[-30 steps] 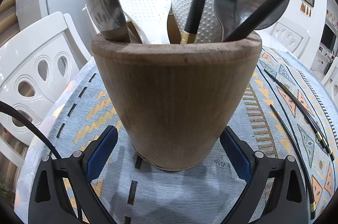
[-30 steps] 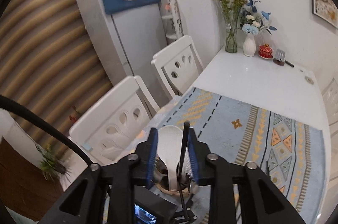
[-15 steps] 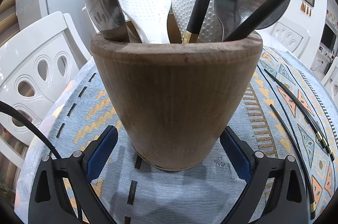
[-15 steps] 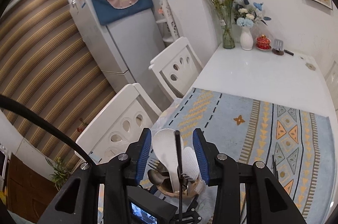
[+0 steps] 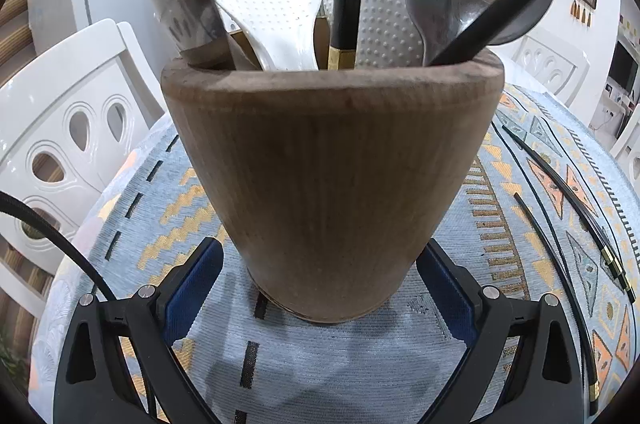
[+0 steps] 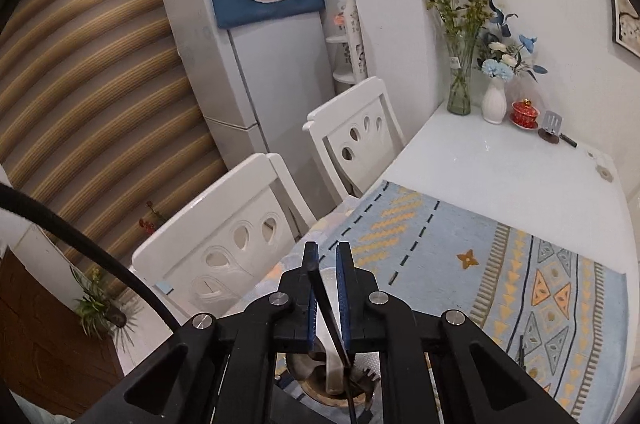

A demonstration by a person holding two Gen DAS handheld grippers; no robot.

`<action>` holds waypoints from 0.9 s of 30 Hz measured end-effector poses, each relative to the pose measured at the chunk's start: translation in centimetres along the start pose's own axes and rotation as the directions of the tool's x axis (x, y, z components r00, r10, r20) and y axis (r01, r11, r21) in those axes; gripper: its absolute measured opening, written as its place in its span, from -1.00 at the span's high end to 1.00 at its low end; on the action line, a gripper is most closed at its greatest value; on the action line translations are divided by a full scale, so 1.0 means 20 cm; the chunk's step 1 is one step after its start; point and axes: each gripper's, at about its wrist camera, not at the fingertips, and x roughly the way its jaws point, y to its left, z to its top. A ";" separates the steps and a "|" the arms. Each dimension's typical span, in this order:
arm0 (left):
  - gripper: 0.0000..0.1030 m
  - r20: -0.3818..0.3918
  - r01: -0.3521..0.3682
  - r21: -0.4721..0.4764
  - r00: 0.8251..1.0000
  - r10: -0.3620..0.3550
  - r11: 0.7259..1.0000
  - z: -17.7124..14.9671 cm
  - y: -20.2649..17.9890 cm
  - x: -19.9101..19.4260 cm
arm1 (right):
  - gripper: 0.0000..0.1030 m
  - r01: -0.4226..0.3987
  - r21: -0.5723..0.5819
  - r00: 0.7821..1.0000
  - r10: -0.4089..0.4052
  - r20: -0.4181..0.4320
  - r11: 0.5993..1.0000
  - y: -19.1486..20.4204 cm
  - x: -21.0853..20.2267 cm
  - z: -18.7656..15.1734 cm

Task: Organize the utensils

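Now chopstick — between closing right jaws

Right gripper sits low centre, blue pads nearly together after just closing, a thin black chopstick slanting between them; pad contact looks likely. Below the jaws, the utensil holder rim shows with a white spatula and fork tines inside. It stands on a patterned blue-grey tablecloth on a white table. Two white chairs at the table's left edge. Fridge behind, flower vases in the far corner.
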 end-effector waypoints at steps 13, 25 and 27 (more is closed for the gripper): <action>-0.89 -0.008 0.004 -0.001 1.000 -0.004 1.000 0.00 0.00 0.02 | 0.81 -0.141 0.139 0.965 0.167 -0.200 0.980 -0.17 0.15 -0.14; -0.89 -0.023 0.003 0.007 1.000 -0.003 1.000 0.02 -0.01 0.06 | 0.37 -0.060 0.172 0.991 0.080 -0.109 0.983 -0.36 -0.27 -0.25; -0.89 -0.018 0.004 0.004 1.000 -0.004 1.000 0.01 -0.01 0.05 | 0.37 -0.026 0.195 0.995 0.044 -0.089 0.981 -0.40 -0.32 -0.26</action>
